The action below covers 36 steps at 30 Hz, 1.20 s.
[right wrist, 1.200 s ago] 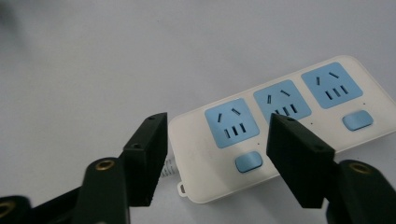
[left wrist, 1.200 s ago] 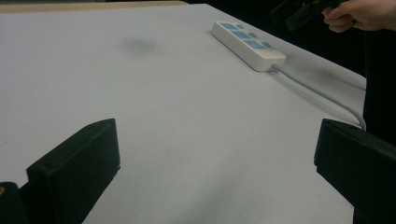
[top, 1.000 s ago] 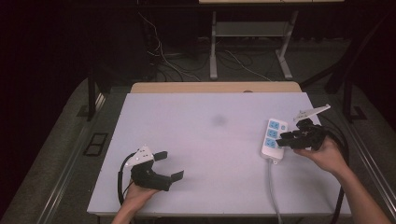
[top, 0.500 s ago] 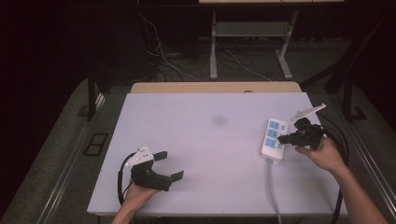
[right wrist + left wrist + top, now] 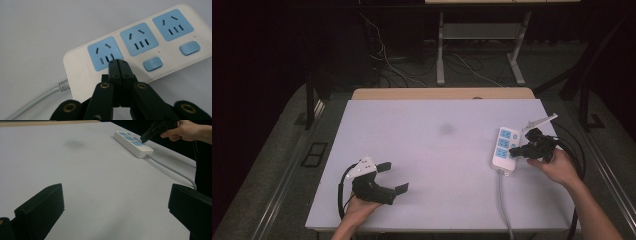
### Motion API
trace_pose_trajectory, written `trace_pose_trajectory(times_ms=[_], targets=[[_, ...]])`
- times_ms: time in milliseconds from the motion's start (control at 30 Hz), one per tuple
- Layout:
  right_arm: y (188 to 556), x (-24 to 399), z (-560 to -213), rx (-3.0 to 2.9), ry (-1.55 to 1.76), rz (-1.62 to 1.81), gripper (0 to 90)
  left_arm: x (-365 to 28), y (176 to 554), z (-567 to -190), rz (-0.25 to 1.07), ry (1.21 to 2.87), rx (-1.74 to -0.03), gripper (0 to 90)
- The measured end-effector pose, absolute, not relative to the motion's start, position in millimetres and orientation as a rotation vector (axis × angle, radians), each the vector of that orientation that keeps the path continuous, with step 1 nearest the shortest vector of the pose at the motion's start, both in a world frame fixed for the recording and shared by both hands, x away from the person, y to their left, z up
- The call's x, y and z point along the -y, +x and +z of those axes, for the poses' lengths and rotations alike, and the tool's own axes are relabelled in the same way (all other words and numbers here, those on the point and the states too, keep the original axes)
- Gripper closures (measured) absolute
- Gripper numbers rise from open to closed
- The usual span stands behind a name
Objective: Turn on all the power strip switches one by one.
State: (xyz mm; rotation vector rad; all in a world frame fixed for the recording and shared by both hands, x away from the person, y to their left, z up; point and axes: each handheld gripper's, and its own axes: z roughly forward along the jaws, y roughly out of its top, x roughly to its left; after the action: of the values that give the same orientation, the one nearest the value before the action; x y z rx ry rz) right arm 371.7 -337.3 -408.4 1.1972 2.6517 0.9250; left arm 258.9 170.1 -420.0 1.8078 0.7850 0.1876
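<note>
A white power strip (image 5: pixel 503 148) with three blue sockets lies at the table's right side. Its grey cable (image 5: pixel 505 210) runs off toward the front edge. My right gripper (image 5: pixel 514 151) is shut, and its tip rests on the strip beside the socket nearest the cable. In the right gripper view the jaws (image 5: pixel 117 63) are pressed together over that spot, next to the nearest socket (image 5: pixel 105 53). Two blue switch buttons (image 5: pixel 153 63) show beside the other sockets. My left gripper (image 5: pixel 393 177) sits at the front left, open, with nothing between its jaws (image 5: pixel 115 202).
The white table top (image 5: pixel 437 155) carries a faint dark smudge (image 5: pixel 446 129) near its middle. A wooden strip (image 5: pixel 442 93) runs along the back edge. Behind the table are a metal frame (image 5: pixel 440 50) and loose cables on the floor.
My right gripper has edged a little left onto the power strip's near end. The left gripper has stayed put.
</note>
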Motion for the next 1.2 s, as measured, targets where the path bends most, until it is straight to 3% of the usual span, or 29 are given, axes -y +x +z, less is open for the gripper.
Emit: trace_pose_trajectory(times_ms=[1200], targets=[[369.7, 340.8, -416.9, -2.625, 1.214, 0.993, 90.0, -173.0, 259.9, -420.3, 0.179, 1.792, -0.794, 0.0]])
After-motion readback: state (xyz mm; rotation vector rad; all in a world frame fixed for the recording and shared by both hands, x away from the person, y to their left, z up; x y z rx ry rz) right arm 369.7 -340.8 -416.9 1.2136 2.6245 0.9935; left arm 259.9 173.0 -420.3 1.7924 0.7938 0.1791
